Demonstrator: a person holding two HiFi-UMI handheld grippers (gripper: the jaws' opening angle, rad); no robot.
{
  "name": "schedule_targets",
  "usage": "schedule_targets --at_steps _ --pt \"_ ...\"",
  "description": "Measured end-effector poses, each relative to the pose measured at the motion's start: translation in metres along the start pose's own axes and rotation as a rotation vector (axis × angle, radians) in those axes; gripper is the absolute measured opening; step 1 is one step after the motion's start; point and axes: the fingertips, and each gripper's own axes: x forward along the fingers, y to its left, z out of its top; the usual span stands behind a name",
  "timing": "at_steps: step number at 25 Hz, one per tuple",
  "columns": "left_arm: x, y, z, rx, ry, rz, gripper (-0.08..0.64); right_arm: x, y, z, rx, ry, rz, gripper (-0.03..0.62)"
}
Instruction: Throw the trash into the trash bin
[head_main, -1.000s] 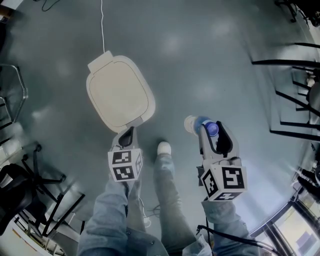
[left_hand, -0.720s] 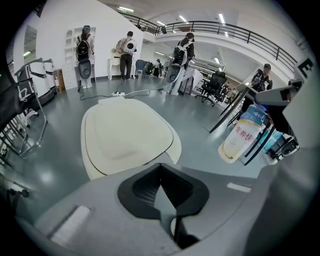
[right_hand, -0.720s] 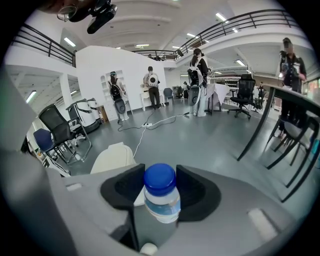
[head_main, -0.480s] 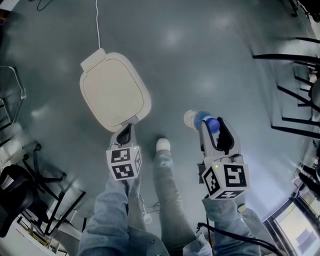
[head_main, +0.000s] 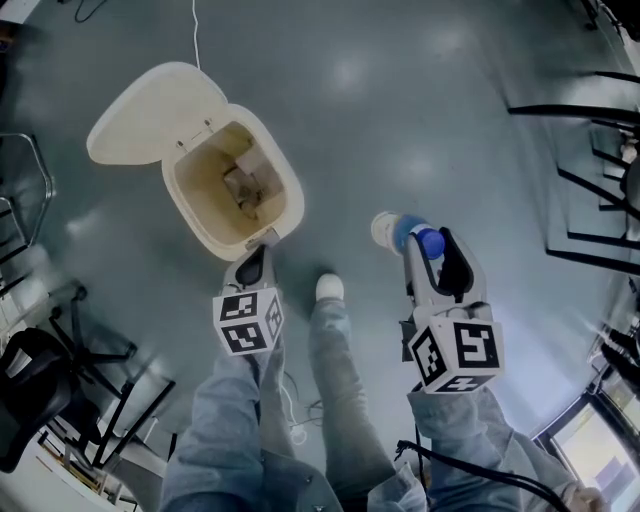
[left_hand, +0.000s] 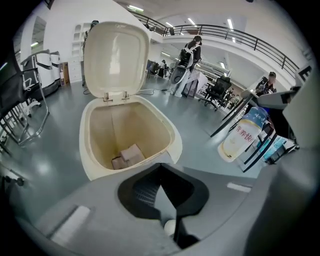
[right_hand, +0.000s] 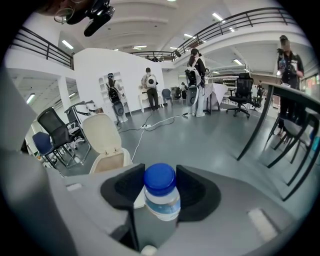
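Note:
The cream trash bin stands on the floor with its lid flipped up and back, and brown scraps lie inside. My left gripper hovers at the bin's near rim, shut and empty. In the left gripper view the open bin and the scraps lie just beyond its jaws. My right gripper, right of the bin, is shut on a white plastic bottle just below its blue cap. The bottle points away from me.
A white shoe rests on the floor between the grippers, near the bin. Black chairs crowd the left, and dark table legs line the right. A white cable runs off behind the bin. People stand far across the hall.
The bin's lid has swung open since half a second ago, showing the scraps inside. Both grippers have stayed about where they were, the bottle still held.

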Motion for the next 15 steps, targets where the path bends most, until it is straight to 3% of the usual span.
schedule_targets --at_steps 15 --pt "-0.017 0.005 0.018 -0.034 -0.052 -0.003 0.009 -0.003 0.014 0.008 -0.026 -0.001 0.005 0.199"
